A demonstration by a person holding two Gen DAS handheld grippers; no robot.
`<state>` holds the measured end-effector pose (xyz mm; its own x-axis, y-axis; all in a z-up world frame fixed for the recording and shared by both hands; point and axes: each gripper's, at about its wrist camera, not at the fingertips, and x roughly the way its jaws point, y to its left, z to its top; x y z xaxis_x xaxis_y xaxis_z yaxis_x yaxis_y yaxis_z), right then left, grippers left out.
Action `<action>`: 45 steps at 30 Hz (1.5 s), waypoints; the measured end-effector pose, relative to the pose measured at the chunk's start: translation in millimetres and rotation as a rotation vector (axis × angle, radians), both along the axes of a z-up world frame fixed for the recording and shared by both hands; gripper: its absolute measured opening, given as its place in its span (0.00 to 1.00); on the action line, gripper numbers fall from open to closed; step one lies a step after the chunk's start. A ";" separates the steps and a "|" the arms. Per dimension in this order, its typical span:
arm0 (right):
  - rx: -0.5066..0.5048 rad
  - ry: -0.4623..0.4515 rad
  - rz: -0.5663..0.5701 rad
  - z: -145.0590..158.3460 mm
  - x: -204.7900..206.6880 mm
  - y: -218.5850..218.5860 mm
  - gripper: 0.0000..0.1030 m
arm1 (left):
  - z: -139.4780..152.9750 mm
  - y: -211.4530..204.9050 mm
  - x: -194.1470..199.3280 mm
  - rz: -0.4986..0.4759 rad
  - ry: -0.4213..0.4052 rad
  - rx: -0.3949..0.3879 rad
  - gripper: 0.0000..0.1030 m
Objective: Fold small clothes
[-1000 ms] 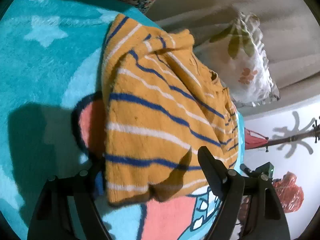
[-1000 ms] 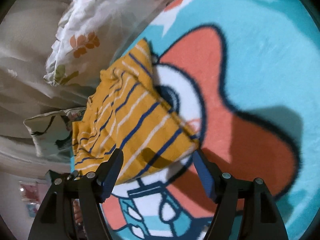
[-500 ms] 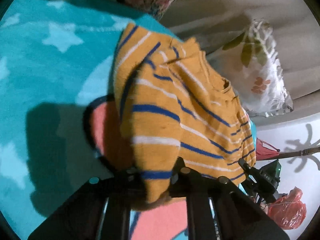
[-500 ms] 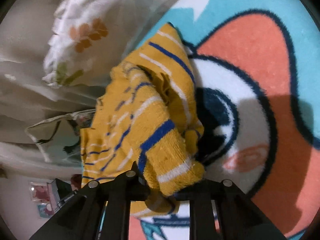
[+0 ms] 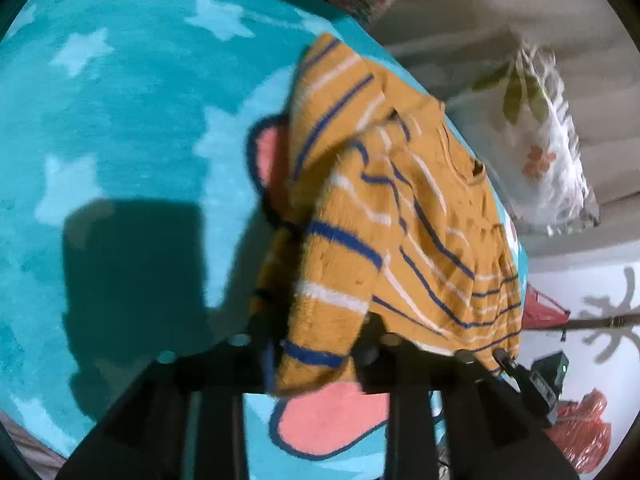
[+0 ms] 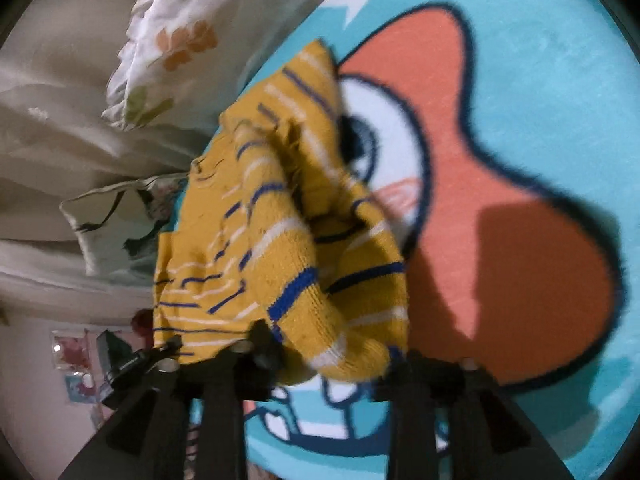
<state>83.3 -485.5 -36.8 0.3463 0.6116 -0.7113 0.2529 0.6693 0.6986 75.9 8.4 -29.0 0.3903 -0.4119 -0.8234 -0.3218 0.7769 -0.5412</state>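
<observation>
The small mustard-yellow knitted sweater [image 5: 404,216], striped in blue and white, lies on a teal cartoon-print blanket [image 5: 120,120], most of it spread ahead of the fingers and its near hem raised off the blanket. The left gripper [image 5: 316,352] has a thick fold of that hem between its fingers; the jaws have just been opening from a tight pinch, yet the knit fills the gap and hangs from it, so it reads as a loosened grip on the cloth. In the right wrist view the right gripper [image 6: 332,356] likewise has a bunched, rolled edge of the sweater [image 6: 280,240] between its fingers, its jaws also just widened, with the fabric sitting in the gap and draping down past the fingertips.

The garment looks light, soft and thoroughly floppy: it sags and rumples wherever it is not supported, and the chunky knit will likely stretch rather than hold a crease. Its fuzzy surface should grip the pads well, so slipping is a minor worry, though a slack hold on such a thick roll could let a layer drop. The sensible places to take it are the hem corners, one per gripper, pinching both layers together just in from the edge, so the fold carries over evenly towards the collar beyond the fingers. A floral pillow [image 5: 548,152] lies past the sweater's far side.
</observation>
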 end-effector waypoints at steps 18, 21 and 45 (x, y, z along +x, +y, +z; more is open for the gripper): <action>-0.282 -0.259 0.201 83.0 68.9 59.2 0.52 | 63.7 -49.8 61.1 -0.214 -0.241 0.252 0.56; -0.320 -0.223 0.265 57.6 105.6 96.1 0.52 | 35.9 -55.3 94.3 -0.227 -0.167 0.278 0.56; -0.573 -0.163 0.229 57.2 161.9 123.3 0.60 | 43.2 14.1 104.8 -0.092 -0.123 0.264 0.63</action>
<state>245.3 -362.1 20.3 0.3837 0.2211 -0.8966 -0.0205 0.9727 0.2311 180.7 22.5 14.2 0.4646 -0.2281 -0.8556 -0.1880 0.9188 -0.3471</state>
